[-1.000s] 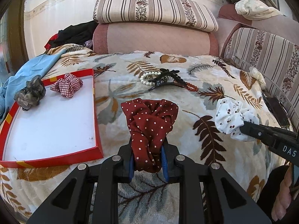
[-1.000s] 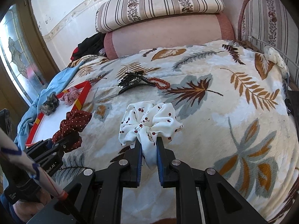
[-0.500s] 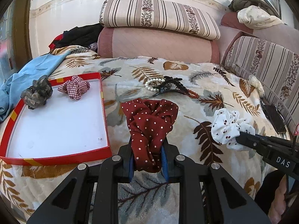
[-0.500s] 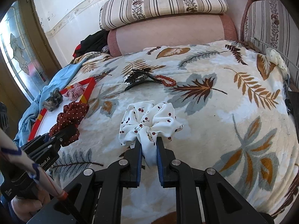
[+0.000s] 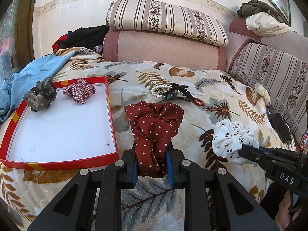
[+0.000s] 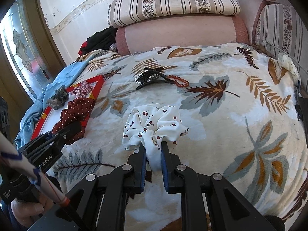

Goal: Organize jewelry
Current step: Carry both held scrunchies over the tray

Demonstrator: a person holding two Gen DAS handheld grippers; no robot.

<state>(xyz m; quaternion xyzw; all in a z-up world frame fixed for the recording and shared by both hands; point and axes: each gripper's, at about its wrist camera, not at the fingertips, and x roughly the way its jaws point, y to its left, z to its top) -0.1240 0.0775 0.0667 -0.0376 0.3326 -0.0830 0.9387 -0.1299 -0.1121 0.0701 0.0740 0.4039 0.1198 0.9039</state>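
My left gripper (image 5: 151, 152) is shut on a dark red polka-dot scrunchie (image 5: 154, 127), held above the bed just right of the red tray (image 5: 57, 160). In the tray lie a grey scrunchie (image 5: 40, 94) and a red checked scrunchie (image 5: 79, 92). My right gripper (image 6: 153, 150) is shut on a white cherry-print scrunchie (image 6: 154, 124); it also shows at the right of the left wrist view as the white scrunchie (image 5: 231, 140). Farther back on the blanket lie a pearl bracelet (image 5: 159, 91), a black hair claw (image 5: 177, 94) and a red bead bracelet (image 6: 178, 80).
The leaf-print blanket (image 6: 221, 115) covers the bed. Striped and pink cushions (image 5: 163, 38) line the back. A blue cloth (image 5: 28, 77) lies left of the tray. A dark phone (image 5: 279, 127) rests at the right edge. A hand (image 6: 27, 209) grips the left tool.
The tray and bed items have slid right and lower in the left wrist view, as the view shifted. Both grippers still hold their scrunchies.
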